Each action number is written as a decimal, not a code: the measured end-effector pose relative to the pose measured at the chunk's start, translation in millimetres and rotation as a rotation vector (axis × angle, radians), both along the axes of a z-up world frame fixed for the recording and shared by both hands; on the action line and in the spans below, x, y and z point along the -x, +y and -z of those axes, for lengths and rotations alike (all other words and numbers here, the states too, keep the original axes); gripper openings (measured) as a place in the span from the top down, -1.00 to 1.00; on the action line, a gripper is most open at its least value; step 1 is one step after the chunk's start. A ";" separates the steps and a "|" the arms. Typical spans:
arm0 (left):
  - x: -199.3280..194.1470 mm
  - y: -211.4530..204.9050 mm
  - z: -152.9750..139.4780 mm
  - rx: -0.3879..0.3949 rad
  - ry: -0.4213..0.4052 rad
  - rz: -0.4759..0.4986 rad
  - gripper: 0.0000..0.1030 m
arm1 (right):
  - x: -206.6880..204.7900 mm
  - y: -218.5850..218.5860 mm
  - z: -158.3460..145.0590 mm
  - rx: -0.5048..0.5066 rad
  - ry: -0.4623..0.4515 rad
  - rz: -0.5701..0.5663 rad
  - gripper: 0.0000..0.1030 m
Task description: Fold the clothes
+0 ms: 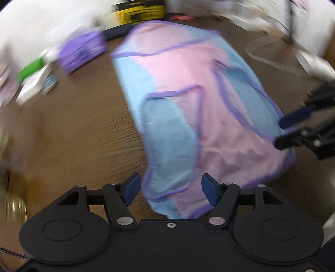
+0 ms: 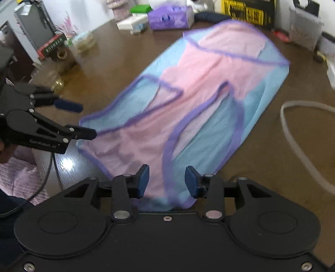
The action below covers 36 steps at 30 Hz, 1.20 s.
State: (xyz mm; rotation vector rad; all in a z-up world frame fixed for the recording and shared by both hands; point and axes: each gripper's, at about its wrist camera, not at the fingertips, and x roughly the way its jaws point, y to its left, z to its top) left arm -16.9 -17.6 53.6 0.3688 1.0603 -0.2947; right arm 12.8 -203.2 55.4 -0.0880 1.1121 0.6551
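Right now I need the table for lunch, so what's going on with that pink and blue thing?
A person is folding a pink and blue garment with purple trim, spread on the brown table. Each hand works a hand-held gripper: the left hand-held gripper and the right hand-held gripper both have their jaws apart over the near hem, pads not pressing the cloth. The fold isn't finished.

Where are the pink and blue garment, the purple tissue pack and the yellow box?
pink and blue garment (image 2: 209,87), right wrist view, on its pink middle panel.
purple tissue pack (image 2: 169,18), right wrist view, on its front face.
yellow box (image 1: 140,13), left wrist view, on its yellow front.
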 end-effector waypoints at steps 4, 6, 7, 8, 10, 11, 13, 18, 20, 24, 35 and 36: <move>-0.3 0.0 6.2 0.016 0.048 0.012 0.79 | 18.5 -1.2 9.0 0.002 -0.017 0.045 0.81; 0.1 5.9 7.7 0.015 0.037 -0.023 0.80 | 23.6 -5.2 7.5 0.045 -0.026 0.051 0.89; -0.8 10.2 7.1 0.012 0.033 -0.043 0.80 | 25.9 -7.3 6.9 0.063 -0.030 0.054 0.89; -1.9 14.7 6.4 0.017 0.031 -0.070 0.79 | 26.0 -9.4 6.7 0.066 -0.033 0.061 0.88; -4.4 24.3 4.6 0.035 0.033 -0.133 0.72 | 27.5 -11.0 1.3 0.068 -0.036 0.067 0.85; -4.4 26.2 3.8 0.041 0.034 -0.142 0.66 | 30.2 -7.6 -5.5 0.064 -0.059 0.063 0.70; -2.2 25.7 2.1 0.047 0.036 -0.127 0.12 | 33.8 0.1 -14.3 0.052 -0.091 0.041 0.48; 9.6 17.1 9.8 0.050 0.064 -0.093 0.66 | 39.9 7.5 -1.5 0.075 -0.042 0.030 0.49; 13.8 21.6 9.4 0.076 0.086 -0.116 0.72 | 44.0 2.7 3.6 0.086 -0.028 0.031 0.53; 12.8 26.8 5.3 0.084 0.093 -0.132 0.69 | 50.2 -6.5 -3.6 0.121 0.001 0.024 0.44; -15.2 42.9 -3.8 0.131 0.066 -0.329 0.04 | -38.8 35.1 -62.8 0.073 -0.269 -0.061 -0.18; -16.6 43.9 -0.5 0.122 0.076 -0.347 0.04 | -59.5 45.7 -63.9 0.064 -0.284 -0.079 -0.18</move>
